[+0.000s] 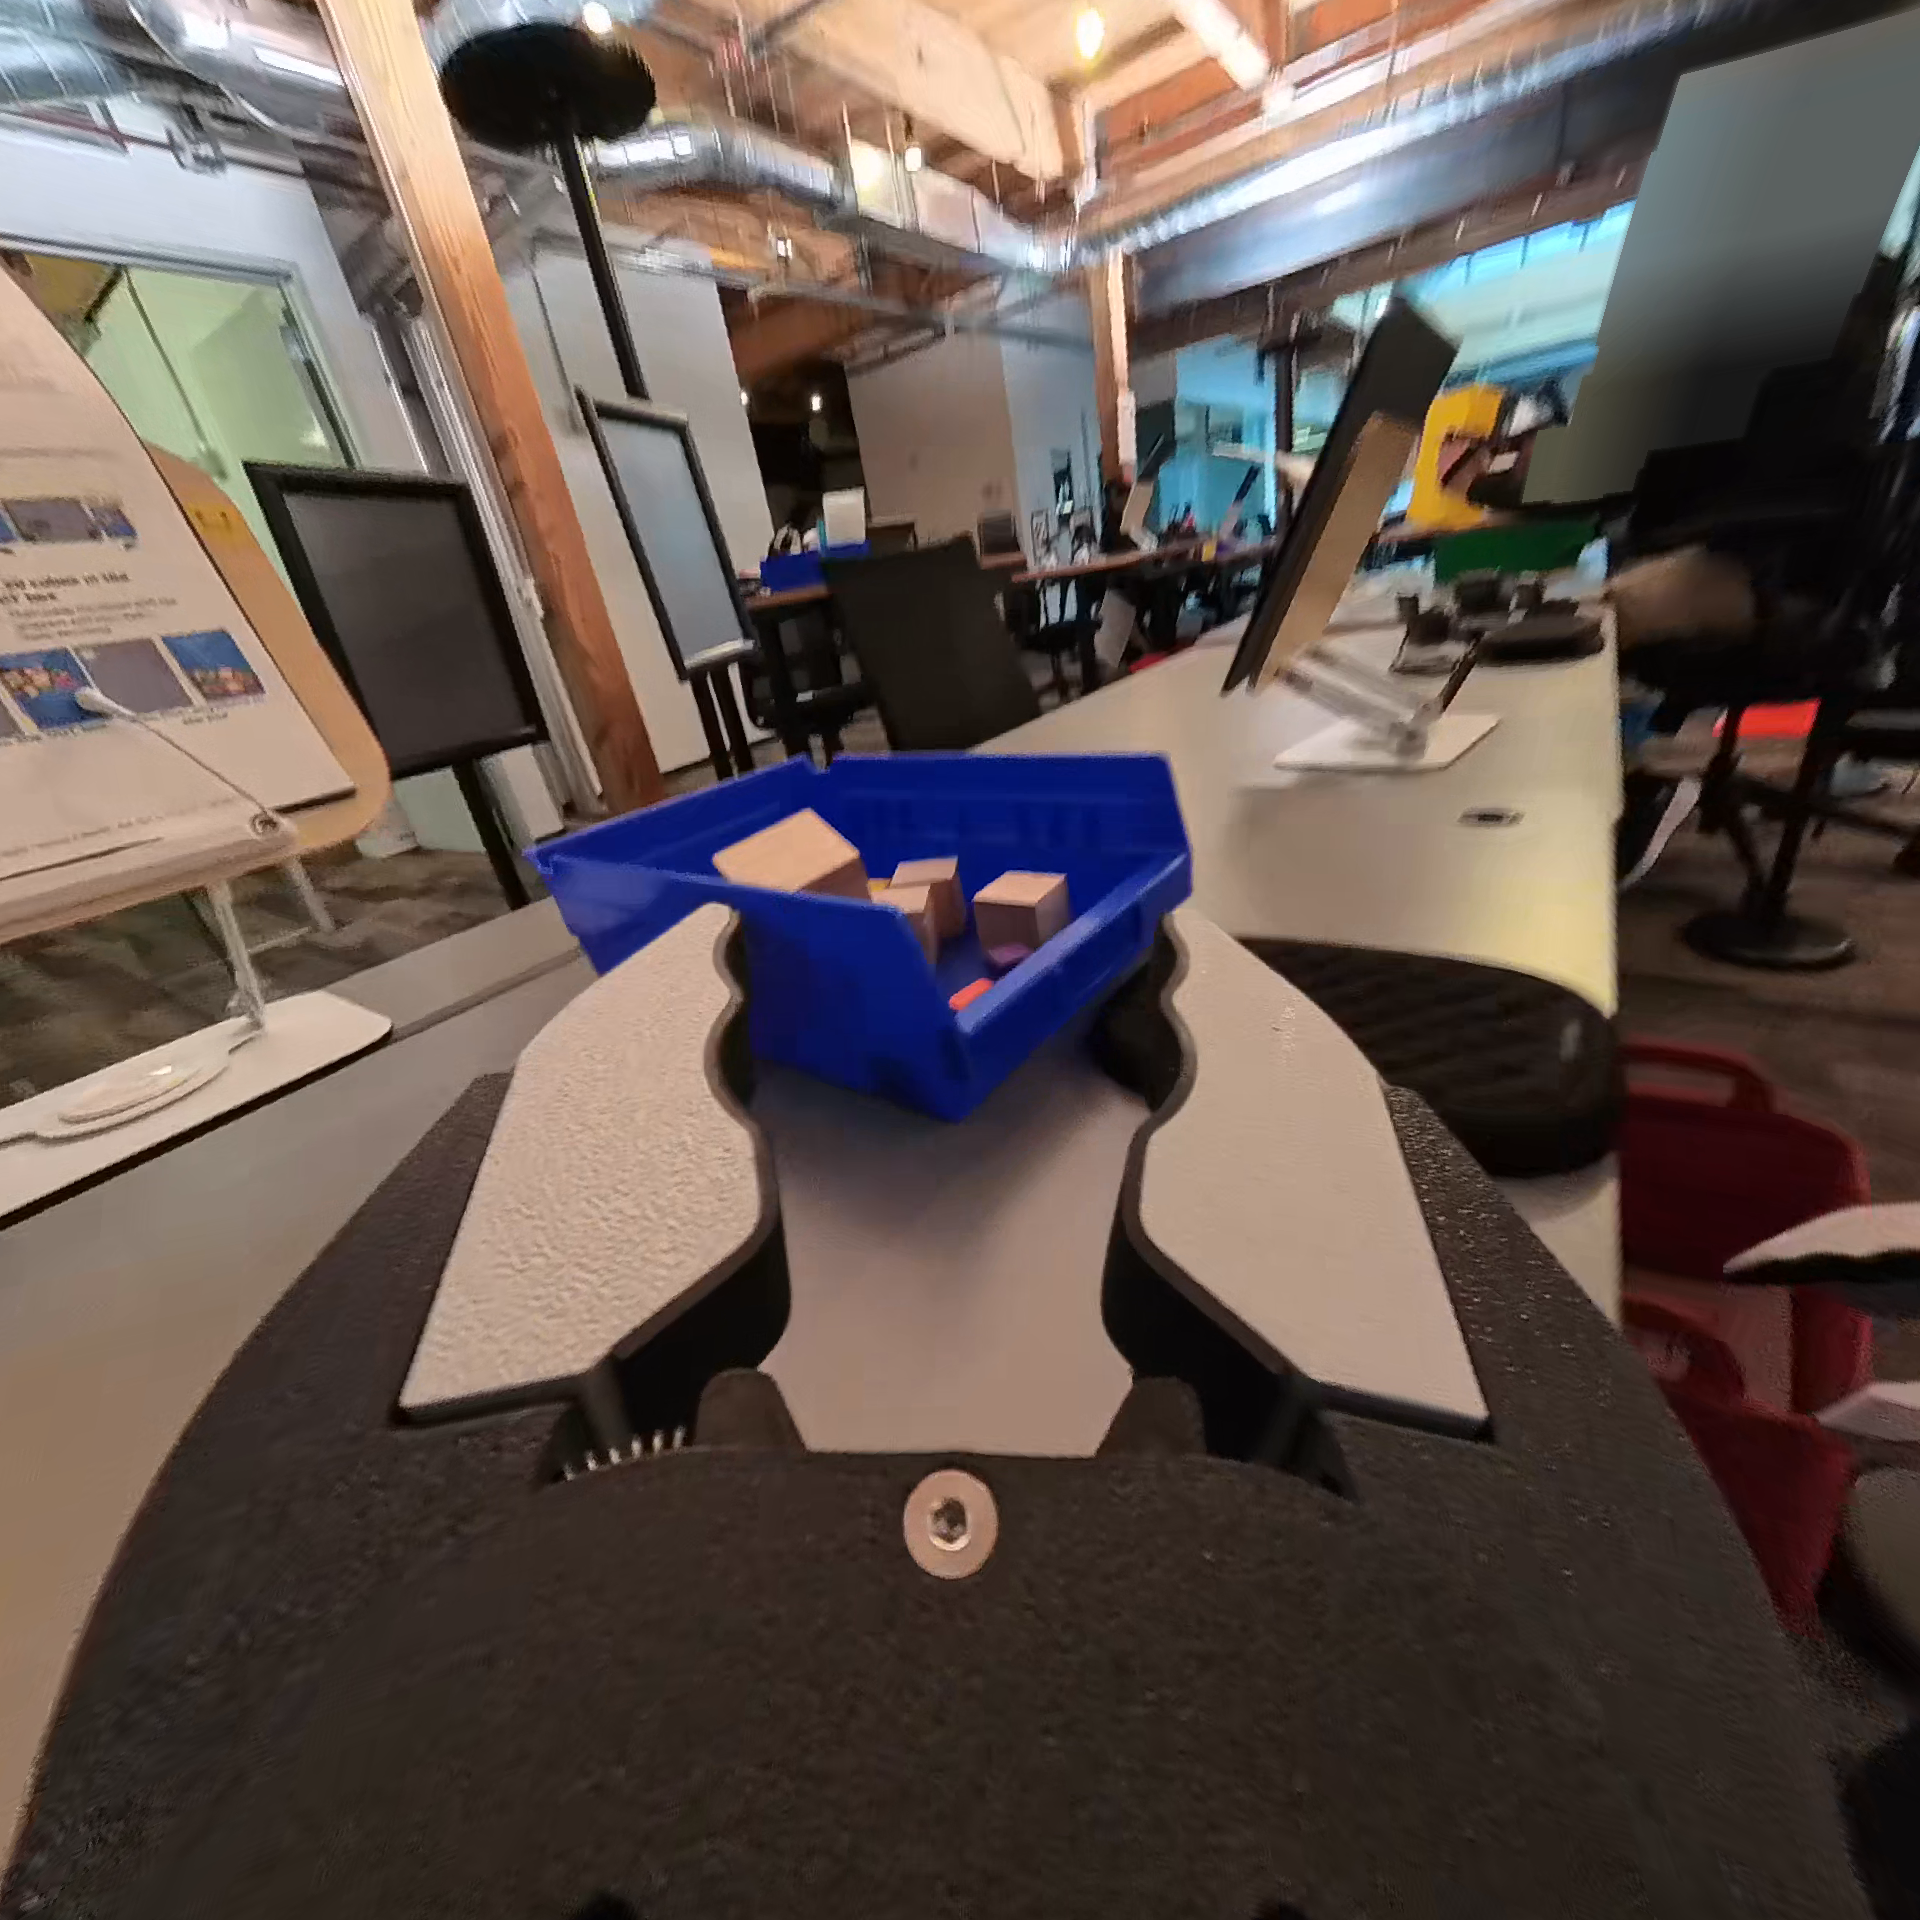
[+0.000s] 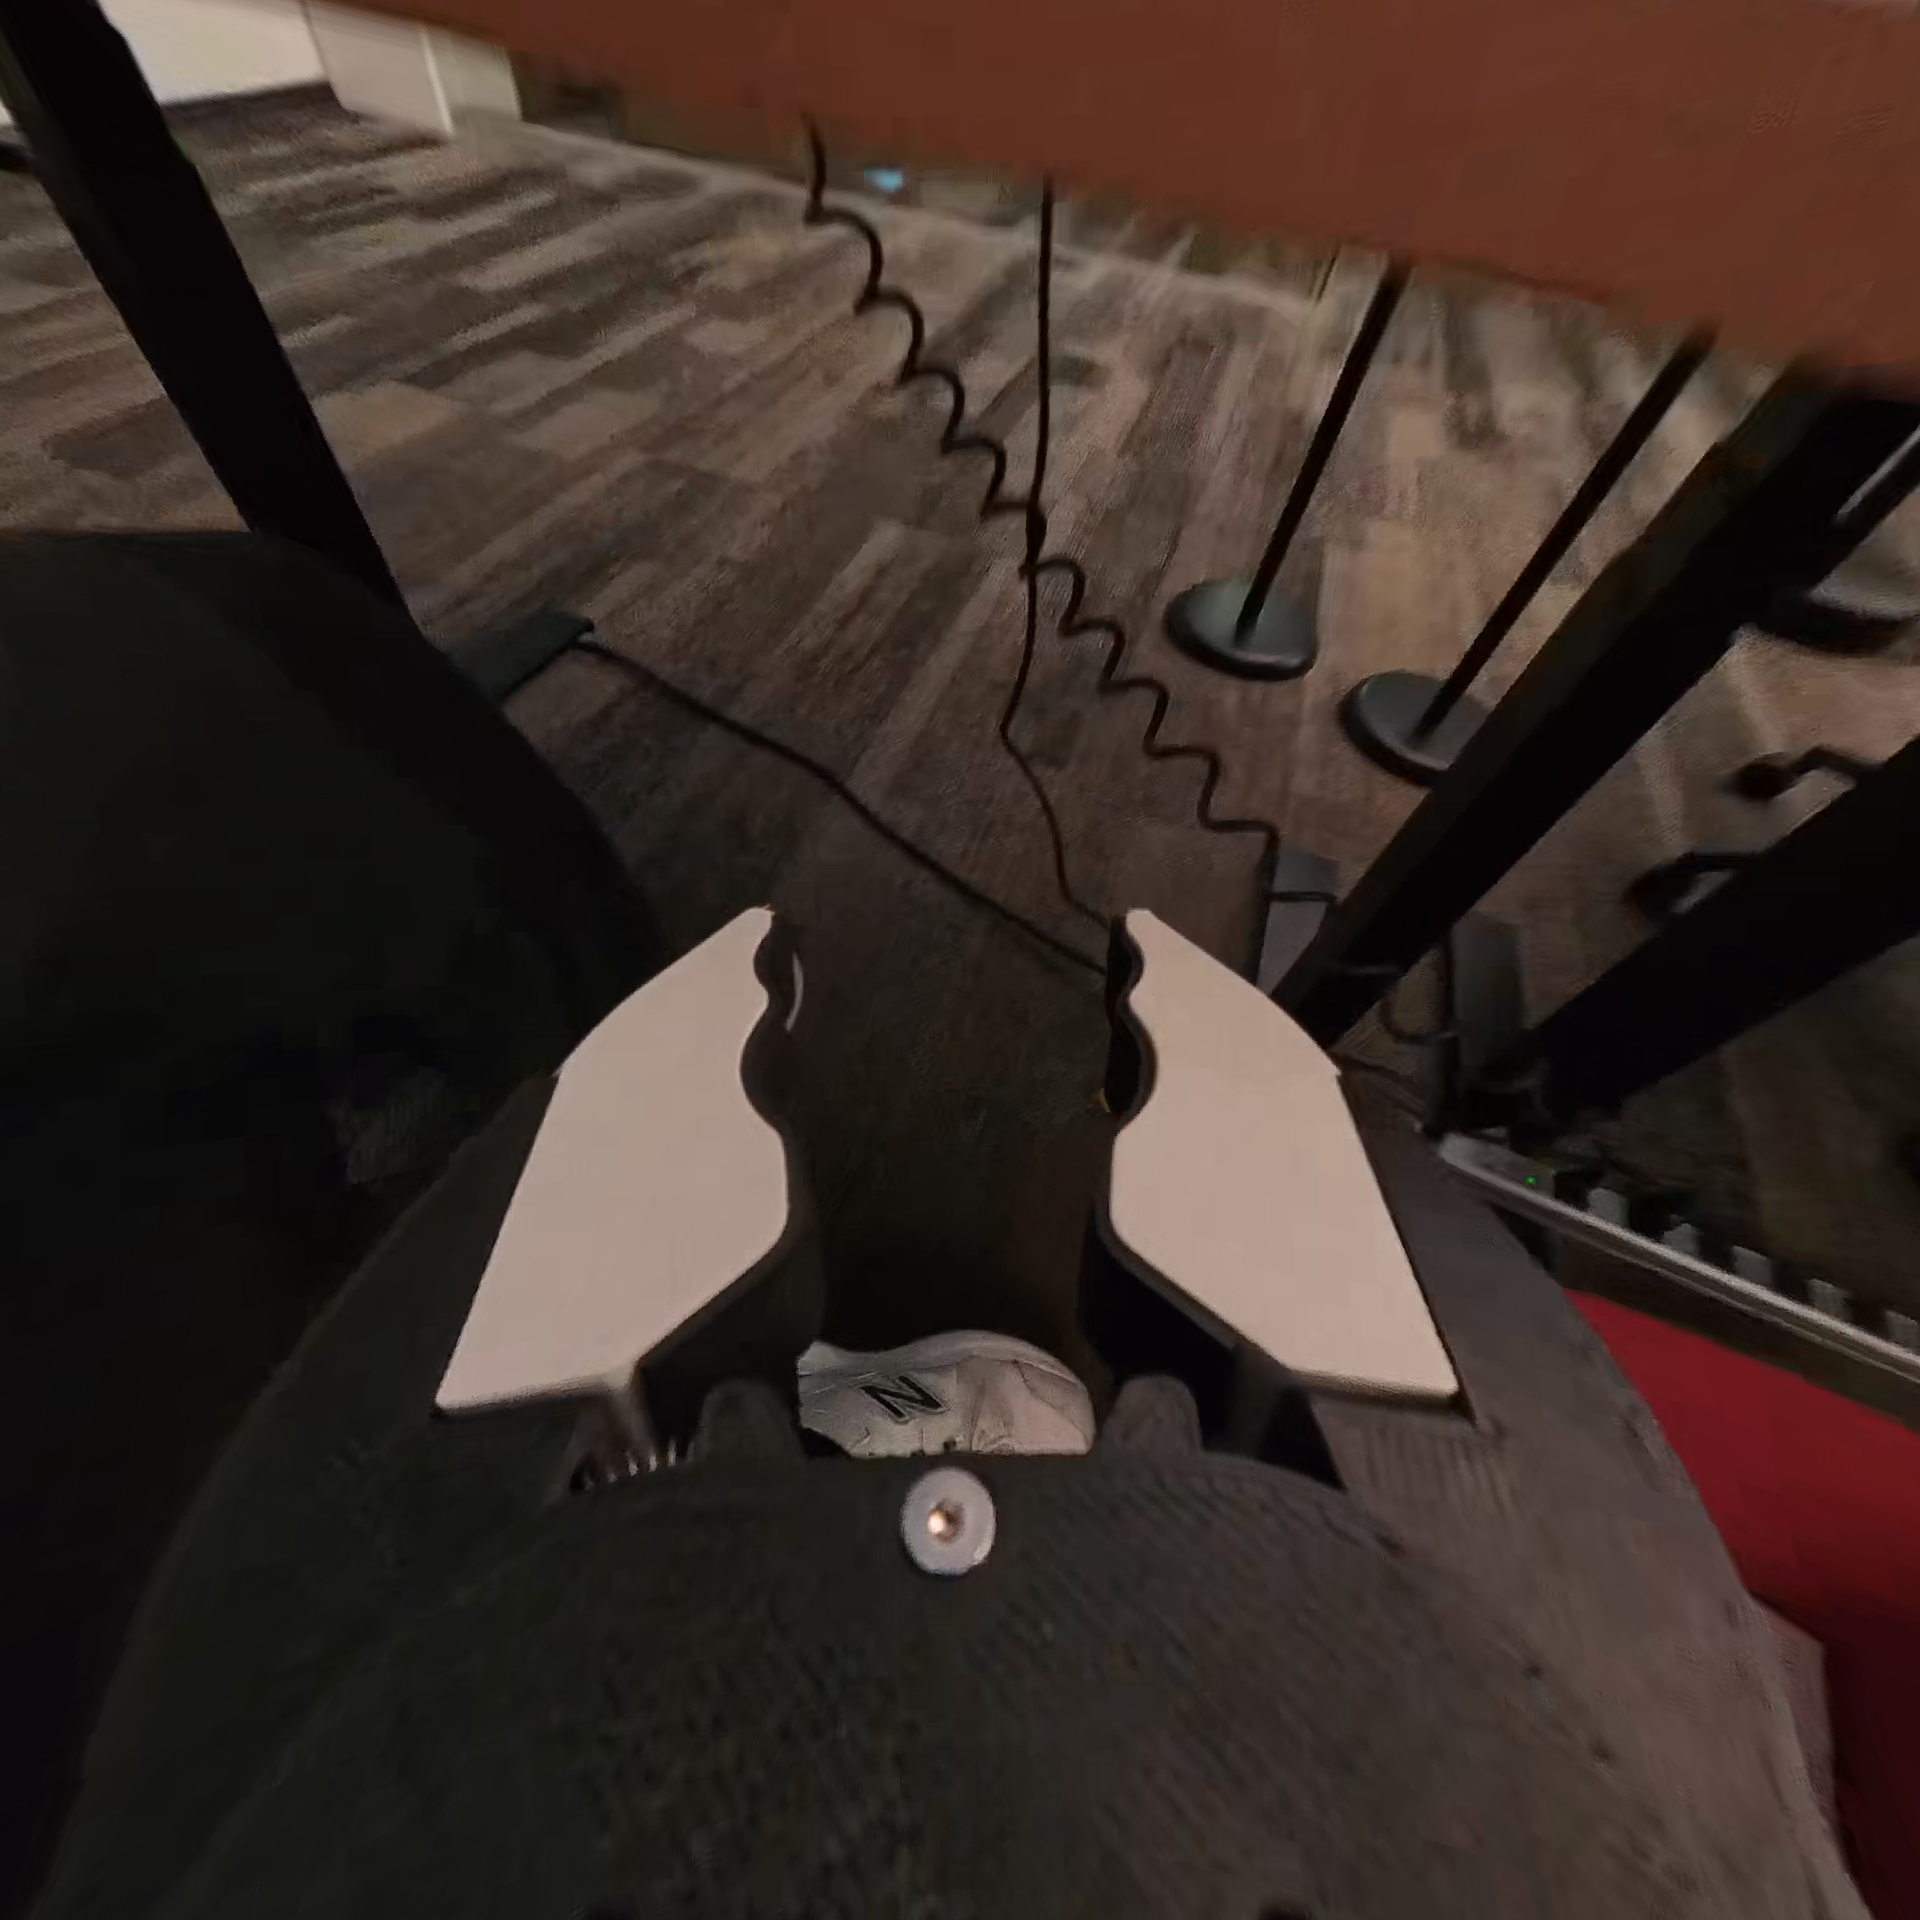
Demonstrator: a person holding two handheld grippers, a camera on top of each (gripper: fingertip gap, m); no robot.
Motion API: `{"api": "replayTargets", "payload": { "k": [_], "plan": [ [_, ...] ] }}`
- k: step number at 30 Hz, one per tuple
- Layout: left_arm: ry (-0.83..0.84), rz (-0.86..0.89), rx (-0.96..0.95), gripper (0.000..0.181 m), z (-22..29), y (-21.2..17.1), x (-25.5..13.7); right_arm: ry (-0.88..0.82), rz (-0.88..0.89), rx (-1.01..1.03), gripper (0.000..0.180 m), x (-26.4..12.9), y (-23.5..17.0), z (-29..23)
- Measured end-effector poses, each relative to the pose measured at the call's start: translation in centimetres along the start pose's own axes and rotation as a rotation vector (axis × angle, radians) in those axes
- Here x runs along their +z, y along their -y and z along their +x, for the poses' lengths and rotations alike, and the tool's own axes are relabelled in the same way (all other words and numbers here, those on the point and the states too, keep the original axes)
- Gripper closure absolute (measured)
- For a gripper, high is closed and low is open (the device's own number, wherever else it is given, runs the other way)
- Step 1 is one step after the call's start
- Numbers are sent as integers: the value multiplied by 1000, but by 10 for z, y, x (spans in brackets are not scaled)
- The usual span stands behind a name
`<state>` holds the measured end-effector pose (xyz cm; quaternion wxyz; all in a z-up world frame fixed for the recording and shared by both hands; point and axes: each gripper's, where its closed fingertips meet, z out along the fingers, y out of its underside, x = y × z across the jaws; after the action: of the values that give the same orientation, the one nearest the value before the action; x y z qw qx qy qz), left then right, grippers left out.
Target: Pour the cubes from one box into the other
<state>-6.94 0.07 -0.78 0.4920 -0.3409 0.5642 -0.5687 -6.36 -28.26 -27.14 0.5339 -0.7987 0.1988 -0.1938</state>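
Left gripper [image 1: 951, 997]: its two grey-faced fingers sit on either side of the near corner of a blue plastic bin [image 1: 862, 935], seemingly clamped on it, though the contact itself is hidden behind the finger plates. The bin appears held above the grey table [image 1: 1403, 831] and roughly level, presumably so that nothing spills before pouring begins. Inside lie several wooden cubes [image 1: 795, 857], with small coloured pieces, one red and one purple, low in the near corner. A second box is not visible in either view, so the pour has probably not started.

Right gripper [image 2: 951, 1023]: the jaws stand apart and grip nothing. It points down below the table's brown underside [image 2: 1247, 125], toward patterned carpet [image 2: 623, 416], a coiled black cable [image 2: 1091, 644] and round stand bases [image 2: 1242, 623]; a white shoe [image 2: 935, 1397] shows between the finger roots. It seems parked out of the way.

Surroundings, left wrist view: a tilted screen on a stand [image 1: 1351, 582] far right, an instruction board [image 1: 125, 623] far left, a red bag [image 1: 1735, 1299] near right.
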Motion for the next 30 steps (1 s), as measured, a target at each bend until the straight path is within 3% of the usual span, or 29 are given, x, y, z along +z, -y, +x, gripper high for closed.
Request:
{"api": "replayTargets", "payload": {
  "k": [4,8,17,22,30],
  "plan": [
    [10,-36,64,106,-1,-26,19,36,-93,51,123,59,-72,39],
    [14,-2,170,106,6,-28,38,48,-169,84,124,111,-139,72],
    [-58,5,319,116,31,-41,45,158,-259,226,131,207,-276,101],
    [-50,-2,296,117,28,-42,48,185,-270,244,131,253,-324,109],
    [11,-28,351,119,22,-47,54,217,-251,174,132,307,-357,120]
  ]
}}
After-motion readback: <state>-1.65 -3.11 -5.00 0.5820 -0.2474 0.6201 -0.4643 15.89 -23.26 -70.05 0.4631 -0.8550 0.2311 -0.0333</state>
